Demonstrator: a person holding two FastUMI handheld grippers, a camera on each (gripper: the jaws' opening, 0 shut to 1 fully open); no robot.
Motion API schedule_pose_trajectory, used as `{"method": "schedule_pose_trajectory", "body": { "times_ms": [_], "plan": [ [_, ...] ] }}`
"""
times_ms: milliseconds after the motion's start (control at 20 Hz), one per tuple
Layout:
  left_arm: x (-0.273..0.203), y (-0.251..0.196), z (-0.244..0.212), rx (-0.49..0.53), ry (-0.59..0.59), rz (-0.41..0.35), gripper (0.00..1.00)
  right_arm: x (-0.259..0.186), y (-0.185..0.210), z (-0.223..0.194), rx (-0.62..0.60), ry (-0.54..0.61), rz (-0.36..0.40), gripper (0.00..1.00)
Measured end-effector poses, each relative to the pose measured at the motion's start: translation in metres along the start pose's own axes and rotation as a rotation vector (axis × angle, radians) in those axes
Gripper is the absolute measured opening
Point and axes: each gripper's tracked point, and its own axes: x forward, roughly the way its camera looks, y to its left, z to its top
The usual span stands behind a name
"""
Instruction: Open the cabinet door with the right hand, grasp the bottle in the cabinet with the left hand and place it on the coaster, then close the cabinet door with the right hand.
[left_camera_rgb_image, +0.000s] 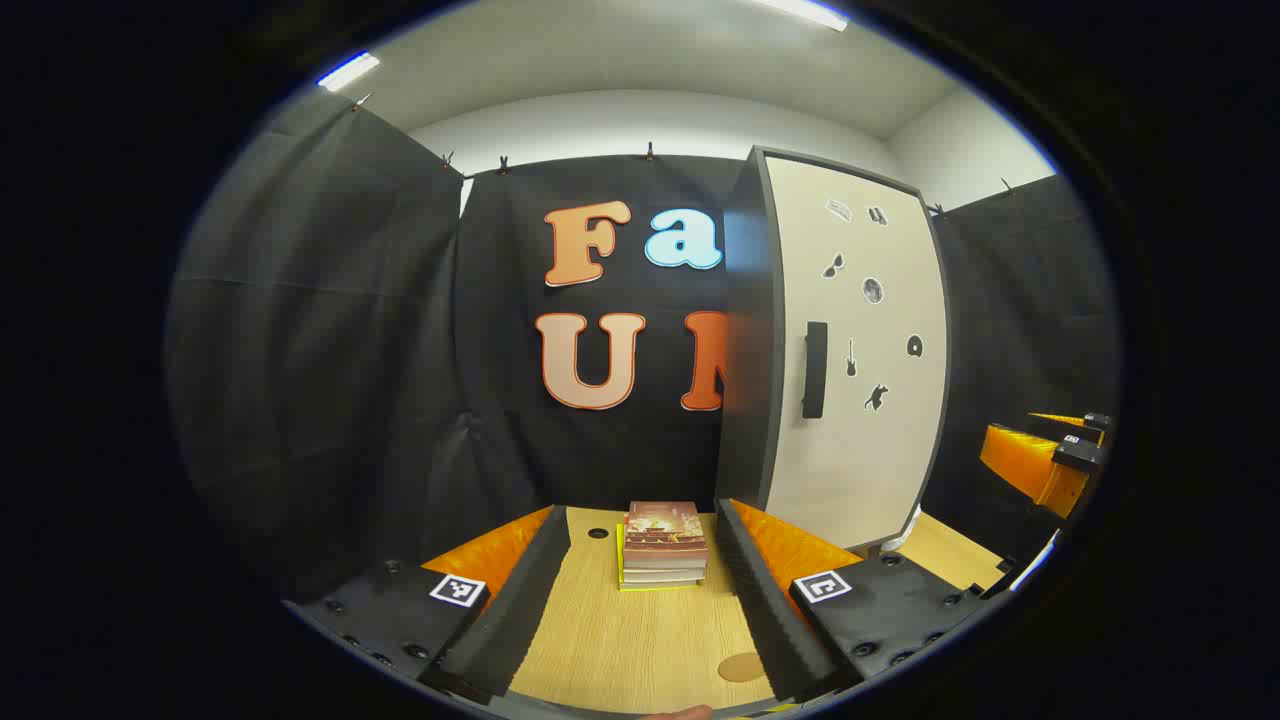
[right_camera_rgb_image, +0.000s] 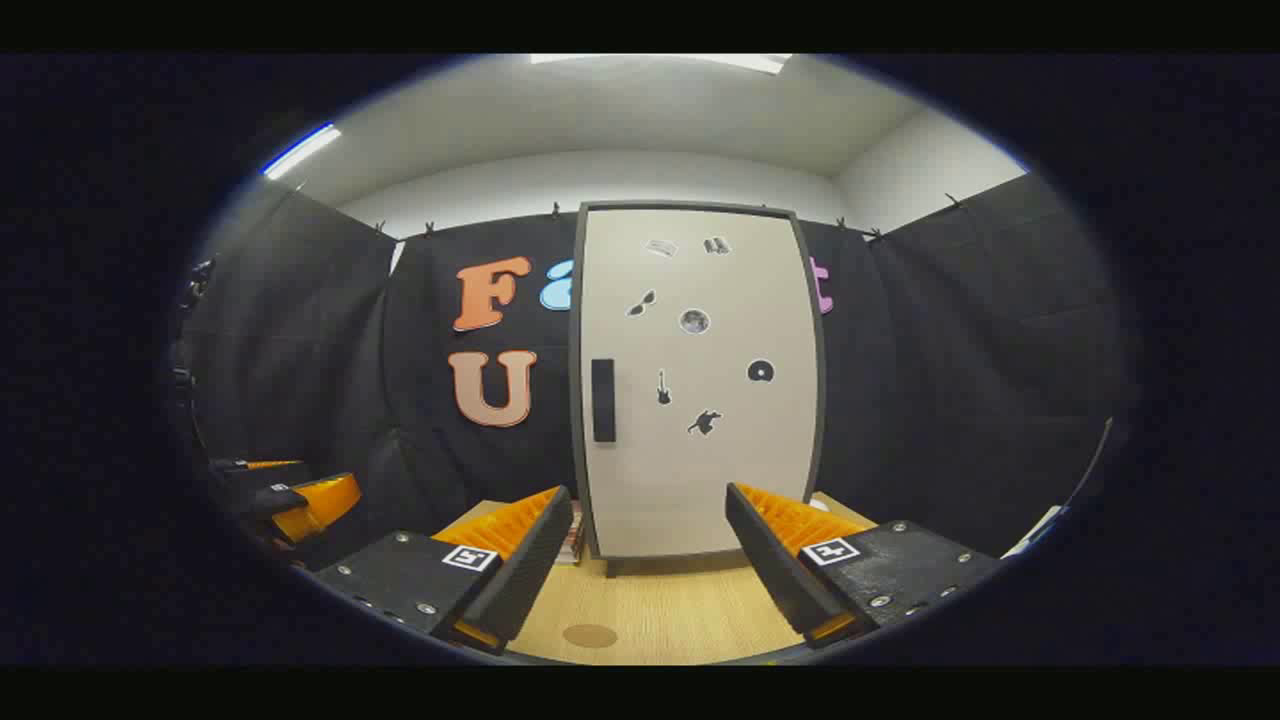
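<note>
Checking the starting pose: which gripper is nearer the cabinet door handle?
Right, by a hedged judgement. The right gripper faces the closed cabinet door with the handle just above its left finger; the left gripper sits off to the side, facing books.

table (left_camera_rgb_image: 640, 630): pale wood grain | cabinet door (right_camera_rgb_image: 700, 400): smooth matt

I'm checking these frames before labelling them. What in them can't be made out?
- Bottle: hidden in both views behind the closed cabinet door.
- Stickers on the door: too small to tell in detail, both views.
- Books: cover too small in the left gripper view; cut off by the left finger of the right hand-held gripper in its view.
- Coaster: partly hidden by a finger of the left hand-held gripper.
</note>
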Motion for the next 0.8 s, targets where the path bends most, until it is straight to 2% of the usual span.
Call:
{"method": "schedule_pose_trajectory", "body": {
  "times_ms": [800],
  "plan": [
    [0.021, 0.016, -0.011, -0.008, 0.024, 0.024, 0.96, 0.036, 0.012, -0.008, -0.007, 0.018, 0.024, 0.95]
  ]
}}
